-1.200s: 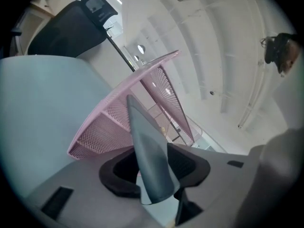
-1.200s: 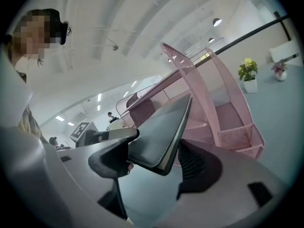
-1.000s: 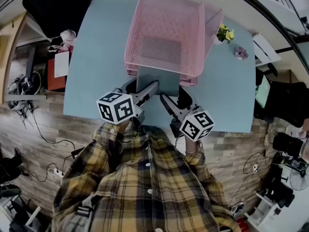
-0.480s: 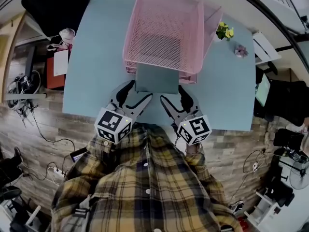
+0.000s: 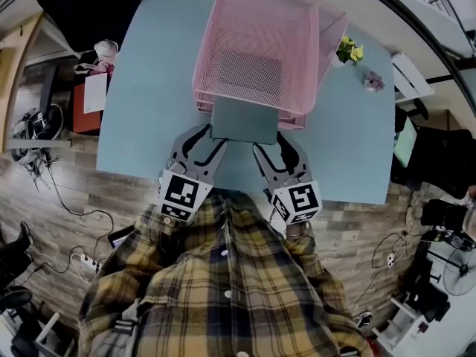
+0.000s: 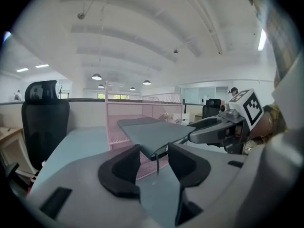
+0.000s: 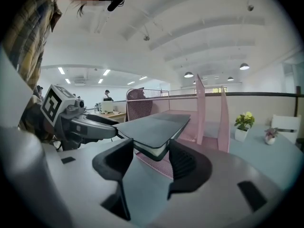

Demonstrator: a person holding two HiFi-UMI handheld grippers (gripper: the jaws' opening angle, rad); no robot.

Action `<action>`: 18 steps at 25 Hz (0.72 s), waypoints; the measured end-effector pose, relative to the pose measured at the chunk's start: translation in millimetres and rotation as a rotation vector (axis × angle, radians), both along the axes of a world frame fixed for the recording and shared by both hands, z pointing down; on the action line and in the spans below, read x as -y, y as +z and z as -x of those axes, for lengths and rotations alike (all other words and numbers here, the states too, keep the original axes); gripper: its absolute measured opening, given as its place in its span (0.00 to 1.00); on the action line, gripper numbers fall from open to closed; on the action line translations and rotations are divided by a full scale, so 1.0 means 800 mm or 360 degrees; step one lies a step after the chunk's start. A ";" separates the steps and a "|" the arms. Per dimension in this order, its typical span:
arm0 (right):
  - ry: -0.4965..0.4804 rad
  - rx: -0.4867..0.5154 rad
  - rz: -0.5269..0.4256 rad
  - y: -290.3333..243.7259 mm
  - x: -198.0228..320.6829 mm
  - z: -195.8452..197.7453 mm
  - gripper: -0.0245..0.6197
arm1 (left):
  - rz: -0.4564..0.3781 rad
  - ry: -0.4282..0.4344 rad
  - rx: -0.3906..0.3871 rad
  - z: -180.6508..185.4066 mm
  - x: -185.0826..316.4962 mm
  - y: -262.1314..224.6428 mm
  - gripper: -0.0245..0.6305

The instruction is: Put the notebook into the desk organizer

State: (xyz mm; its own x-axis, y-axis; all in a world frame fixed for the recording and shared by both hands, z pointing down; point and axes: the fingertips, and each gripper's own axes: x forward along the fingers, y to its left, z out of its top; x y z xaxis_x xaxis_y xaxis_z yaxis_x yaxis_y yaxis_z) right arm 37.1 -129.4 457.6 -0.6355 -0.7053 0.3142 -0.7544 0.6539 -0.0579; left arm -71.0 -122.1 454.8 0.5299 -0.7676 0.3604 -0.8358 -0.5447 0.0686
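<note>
We saw the pink mesh organizer (image 5: 256,36) standing at twelve o'clock on the pale blue tabletop (image 5: 149,88). The grey notebook (image 5: 244,121) lay flat under its top tray, only partly in. Its near end stuck out toward six o'clock, over the tabletop.

Our two grippers sat side by side at six o'clock of the notebook, both pointing toward twelve. The left gripper (image 5: 208,141) was at the notebook's seven o'clock corner, and the right gripper (image 5: 273,147) at its five o'clock corner. Both had just been closing their jaws, yet both were released. In each gripper view the jaws stood apart with a corner of the notebook between them, and we could see no pad pressing on it.

A thin dark strand (image 6: 157,163) hung from the corner by the left gripper. A small potted plant (image 5: 346,50) stood at two o'clock of the organizer, near its side wall.
</note>
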 end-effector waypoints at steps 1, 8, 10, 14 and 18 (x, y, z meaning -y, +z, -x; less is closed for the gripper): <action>0.0008 0.0000 -0.0005 -0.001 0.002 0.001 0.41 | -0.0007 -0.0011 0.0008 0.001 0.002 0.000 0.30; 0.0069 -0.0040 -0.0043 0.000 0.032 0.005 0.40 | -0.0032 -0.0086 0.0038 0.005 0.031 0.001 0.29; 0.0084 -0.0044 -0.0068 -0.003 0.039 0.007 0.40 | -0.0041 -0.0093 0.0047 0.006 0.037 0.000 0.29; 0.0107 -0.0050 -0.0079 -0.004 0.052 0.009 0.40 | -0.0059 -0.0107 0.0067 0.008 0.051 -0.001 0.28; 0.0135 -0.0057 -0.0069 -0.002 0.066 0.010 0.40 | -0.0067 -0.0125 0.0092 0.009 0.064 -0.001 0.28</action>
